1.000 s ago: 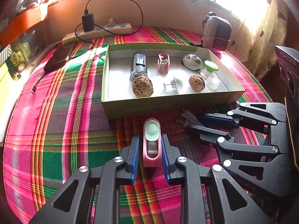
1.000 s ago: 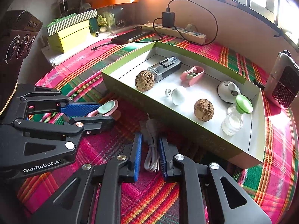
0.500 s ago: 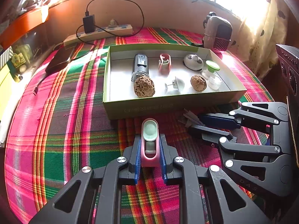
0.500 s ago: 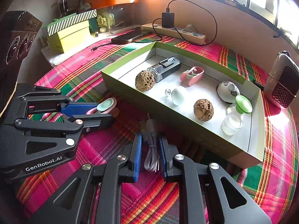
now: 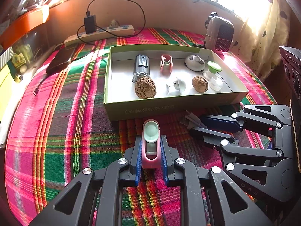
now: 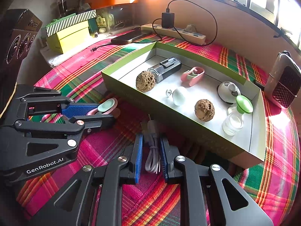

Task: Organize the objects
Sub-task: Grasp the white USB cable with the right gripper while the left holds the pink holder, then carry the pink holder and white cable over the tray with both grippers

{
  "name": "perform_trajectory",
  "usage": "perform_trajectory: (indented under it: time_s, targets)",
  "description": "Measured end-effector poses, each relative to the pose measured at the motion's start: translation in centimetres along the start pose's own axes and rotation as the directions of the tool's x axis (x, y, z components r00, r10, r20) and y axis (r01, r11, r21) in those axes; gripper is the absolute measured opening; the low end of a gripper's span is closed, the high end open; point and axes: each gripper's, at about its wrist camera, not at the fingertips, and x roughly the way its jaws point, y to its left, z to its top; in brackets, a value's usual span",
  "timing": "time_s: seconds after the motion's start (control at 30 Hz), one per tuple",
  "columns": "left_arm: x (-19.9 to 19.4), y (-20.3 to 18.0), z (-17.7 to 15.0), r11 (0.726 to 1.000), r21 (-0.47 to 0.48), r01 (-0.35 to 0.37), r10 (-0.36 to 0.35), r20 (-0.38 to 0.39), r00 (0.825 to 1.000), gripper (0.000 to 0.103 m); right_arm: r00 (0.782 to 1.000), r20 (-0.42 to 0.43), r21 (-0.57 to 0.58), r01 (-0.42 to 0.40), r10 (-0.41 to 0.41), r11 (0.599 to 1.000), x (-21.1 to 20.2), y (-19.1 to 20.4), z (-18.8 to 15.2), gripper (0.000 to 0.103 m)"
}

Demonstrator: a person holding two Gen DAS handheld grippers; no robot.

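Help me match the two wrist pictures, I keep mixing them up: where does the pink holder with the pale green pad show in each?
Left wrist: the pink holder is bottom centre, clamped in the left gripper, just in front of the green box.
Right wrist: the pink holder sits at middle left, in the left gripper entering from the left edge.
Shared landmark: the green box, whose near wall lies right behind the holder in both.

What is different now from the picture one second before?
The left gripper closed its jaws onto the pink clip with the green pad, which lay loose between them before. The right gripper stays shut on the white cable. The green box and its contents are unchanged.
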Motion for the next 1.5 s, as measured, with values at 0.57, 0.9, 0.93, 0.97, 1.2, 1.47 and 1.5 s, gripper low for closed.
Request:
perform_trajectory:
  time_s: [0.57,0.9,0.93,0.97,1.2,1.47,1.5]
  targets:
    - [-0.4,0.0,0.2,1.000,-0.005,0.008,-0.008,0.007,1.000,0.016,1.000,0.013,0.029,-0.008,0.008,1.000,-0.6,-0.4,-0.1,0.018]
    - [-1.5,-0.3,0.6,1.000,-0.006,0.008,-0.007,0.036,0.999,0.016,0.998,0.045,0.065,-0.037,0.034,0.997,-1.8,-0.7,-0.2,0.018]
    - [-1.6,-0.4,0.7,1.000,-0.004,0.009,-0.009,0.039,0.999,0.016,0.998,0.048,0.069,-0.039,0.036,0.997,-2.0,-0.8,-0.2,0.018]
    - [-1.7,-0.4,0.8,1.000,-0.003,0.011,-0.011,0.042,0.999,0.016,0.998,0.052,0.073,-0.039,0.035,0.997,-2.1,-0.9,-0.2,0.018]
    - [-2.3,-0.7,1.9,1.000,-0.004,0.027,-0.027,0.064,0.998,0.016,0.997,0.079,0.112,-0.030,0.021,0.993,-3.2,-1.9,-0.2,0.018]
    - [-2.3,-1.2,3.7,0.999,0.007,0.043,-0.043,0.078,0.996,0.016,0.994,0.106,0.157,0.000,-0.016,0.988,-4.5,-3.4,0.3,0.018]
    - [-2.2,-1.2,3.9,0.999,0.010,0.044,-0.045,0.079,0.996,0.016,0.994,0.109,0.166,0.006,-0.025,0.986,-4.7,-3.7,0.3,0.018]
